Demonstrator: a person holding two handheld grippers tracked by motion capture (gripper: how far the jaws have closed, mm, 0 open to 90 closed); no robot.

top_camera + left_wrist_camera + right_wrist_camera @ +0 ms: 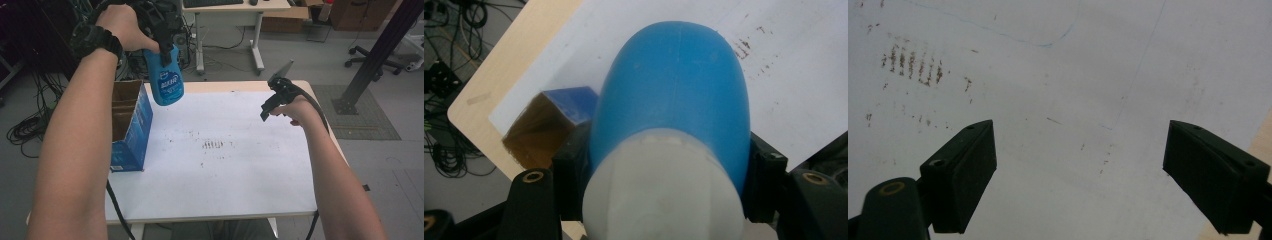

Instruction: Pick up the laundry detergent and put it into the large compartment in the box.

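Here the left tongs (pixel 664 170) are clamped on the neck of a blue bottle (pixel 166 80), holding it in the air above the counter's (pixel 225 170) left edge, just over an open cardboard box (pixel 129 125). To do this well, I'd keep the bottle upright and the squeeze steady, clearing the box rim. The bottle is rounded blue plastic with a white cap and a printed label. The right tongs (pixel 1080 175) hang spread apart and empty over the white sheet.
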